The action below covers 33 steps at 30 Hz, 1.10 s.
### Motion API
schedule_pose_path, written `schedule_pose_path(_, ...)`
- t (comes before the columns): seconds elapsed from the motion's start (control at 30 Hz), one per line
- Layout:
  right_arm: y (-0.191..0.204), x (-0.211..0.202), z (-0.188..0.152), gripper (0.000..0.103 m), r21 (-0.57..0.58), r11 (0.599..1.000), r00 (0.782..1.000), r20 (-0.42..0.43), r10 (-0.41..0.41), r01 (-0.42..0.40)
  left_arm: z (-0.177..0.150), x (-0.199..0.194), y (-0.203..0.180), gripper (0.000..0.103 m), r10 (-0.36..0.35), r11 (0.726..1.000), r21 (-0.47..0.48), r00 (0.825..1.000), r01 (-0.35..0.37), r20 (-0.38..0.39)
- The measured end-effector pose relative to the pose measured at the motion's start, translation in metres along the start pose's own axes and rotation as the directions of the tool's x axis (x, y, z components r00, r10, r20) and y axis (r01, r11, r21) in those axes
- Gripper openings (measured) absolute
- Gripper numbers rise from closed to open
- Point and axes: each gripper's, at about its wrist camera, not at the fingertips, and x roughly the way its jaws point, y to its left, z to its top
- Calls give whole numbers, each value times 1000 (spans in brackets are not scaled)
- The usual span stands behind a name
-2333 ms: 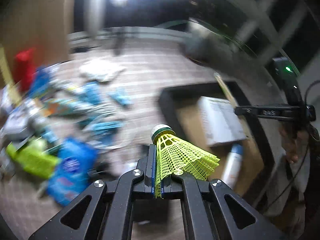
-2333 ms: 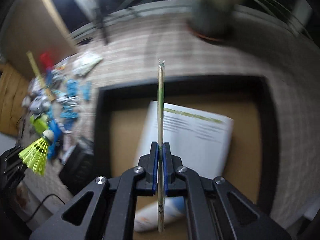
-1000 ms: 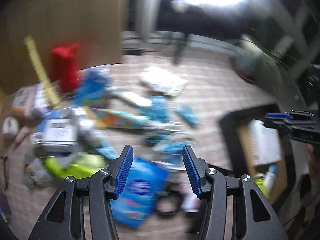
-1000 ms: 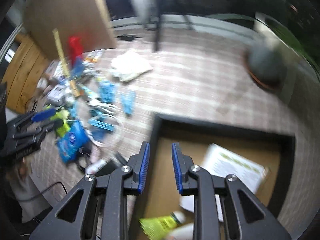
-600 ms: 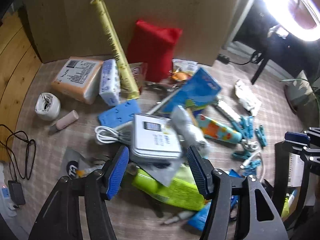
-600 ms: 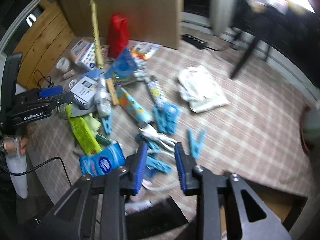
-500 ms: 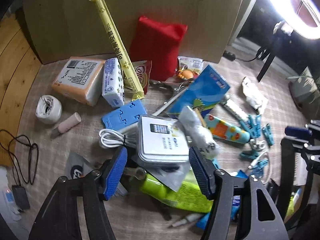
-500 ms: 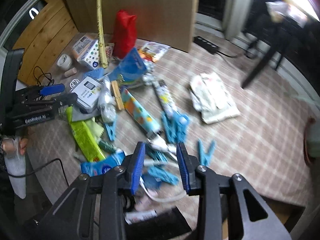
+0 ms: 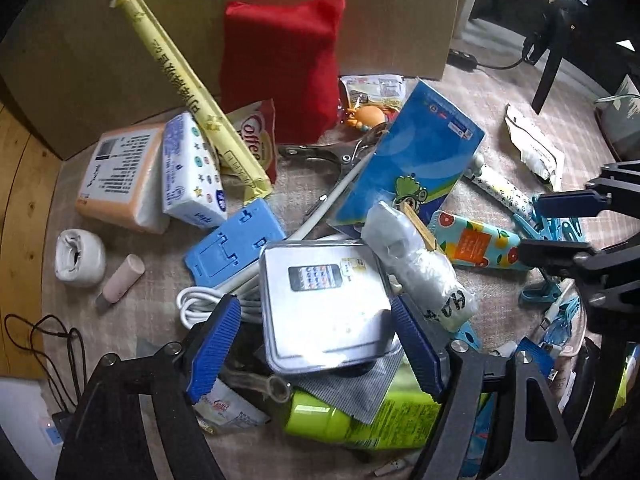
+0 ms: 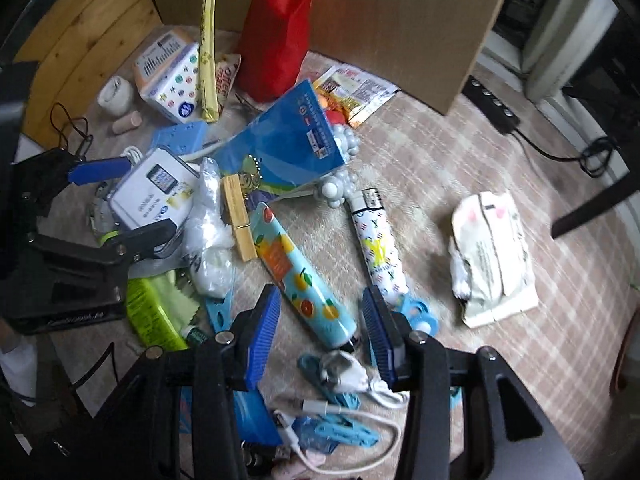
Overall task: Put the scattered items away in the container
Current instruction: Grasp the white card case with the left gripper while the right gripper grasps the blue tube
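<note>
We have both grippers pointing steeply down over the clutter on the checked beige mat. Left gripper: jaws spread wide and opening, blue ribbed pads either side of the flat silver tin with a phone picture on its lid, not pressing on it. The tin sits on top of the pile, over a grey mesh sheet and a lime-green plastic packet, with a coiled white cable just to its left. A clear plastic-wrapped white bundle leans against the tin's right edge.

Right gripper: jaws apart and opening, nothing pinched. The light-blue tube printed with orange fruit lies diagonally on the mat, its dark capped end between the pads, no contact visible. Just right of it lies a white patterned cylindrical case; a wooden clothespin lies beside the tube's upper end. Blue plastic clothes pegs and a white USB cable sit under the gripper body.

Further back: red fabric pouch and long yellow wrapped stick leaning on a brown cardboard panel, blue glossy booklet, white tissue packs, white crumpled pouch well apart on the right. The container is in neither view
</note>
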Motion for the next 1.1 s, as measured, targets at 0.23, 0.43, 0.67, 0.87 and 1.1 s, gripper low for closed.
schedule_pose_path(0.23, 8, 25, 2, 40, -48, 999, 998, -55, -13, 10, 3, 11, -3, 76, -6, 1000, 24, 1000, 6, -14)
schedule_pose_path(0.43, 11, 32, 2, 29, -54, 999, 998, -53, -13, 11, 7, 19, 0, 76, -29, 999, 21, 999, 30, -12)
schedule_pose_path(0.67, 8, 29, -2, 15, -24, 1000, 999, -44, 11, -12, 6, 19, 11, 68, -67, 998, -14, 998, 68, 13)
schedule_pose_path(0.87, 0, 24, -4, 15, 8, 999, 999, -40, 36, -36, 13, 6, 27, 36, -76, 994, -78, 996, 81, 56)
schedule_pose_path(1.1, -1, 23, -5, 15, 4, 1000, 999, -46, 28, -28, 12, 19, -5, 75, -29, 1000, 3, 999, 29, -22)
